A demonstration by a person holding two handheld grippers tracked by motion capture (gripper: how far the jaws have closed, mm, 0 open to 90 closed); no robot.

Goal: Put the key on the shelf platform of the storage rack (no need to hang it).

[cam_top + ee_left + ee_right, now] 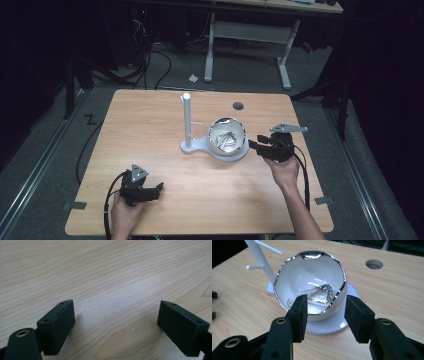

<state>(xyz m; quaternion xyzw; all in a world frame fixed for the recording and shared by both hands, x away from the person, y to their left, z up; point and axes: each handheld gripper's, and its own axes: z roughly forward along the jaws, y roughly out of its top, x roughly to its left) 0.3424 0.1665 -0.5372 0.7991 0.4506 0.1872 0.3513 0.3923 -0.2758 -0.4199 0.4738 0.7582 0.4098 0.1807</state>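
With jaws parted and nothing between them, the right gripper point(325, 315) faces the bowl point(312, 282) on its white stand point(192, 145) mid-surface, an approach step I judge; next, close on the rim while the left gripper point(115, 327) idles open.

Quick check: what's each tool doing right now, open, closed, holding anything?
Left tool: open, holding nothing, over bare table.
Right tool: open, holding nothing, just in front of the bowl.
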